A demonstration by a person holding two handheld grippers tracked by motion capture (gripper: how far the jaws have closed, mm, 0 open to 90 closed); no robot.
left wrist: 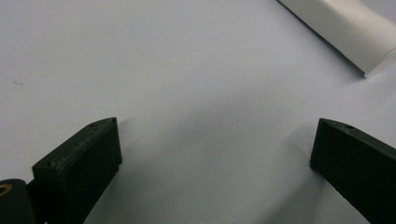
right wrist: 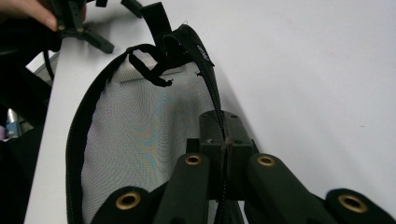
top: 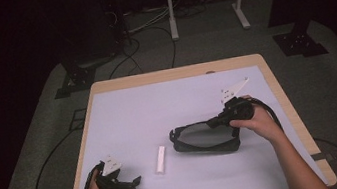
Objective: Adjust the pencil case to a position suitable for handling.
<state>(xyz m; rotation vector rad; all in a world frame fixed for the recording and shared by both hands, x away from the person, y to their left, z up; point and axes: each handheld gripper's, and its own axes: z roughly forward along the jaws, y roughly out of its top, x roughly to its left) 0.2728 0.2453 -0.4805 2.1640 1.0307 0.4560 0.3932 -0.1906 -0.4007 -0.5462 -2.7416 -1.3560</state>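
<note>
In the left gripper view, the white flat tube (left wrist: 345,35) up and to the right of the left gripper (left wrist: 212,154) is cut off by the top and right edges, so its far end can't be seen. In the right gripper view, the right gripper (right wrist: 225,140) covers the near rim of the black mesh zip pouch (right wrist: 140,140), and the bottom edge cuts the pouch off.

We saw broad bare tabletop (top: 158,106) across the far half and left side — easy passage there. Nearer, the mesh pouch (top: 205,137) blocked the middle right, the white tube (top: 159,159) lay just left of it, leaving a narrow lane between them — another between tube and left gripper (top: 136,181).
</note>
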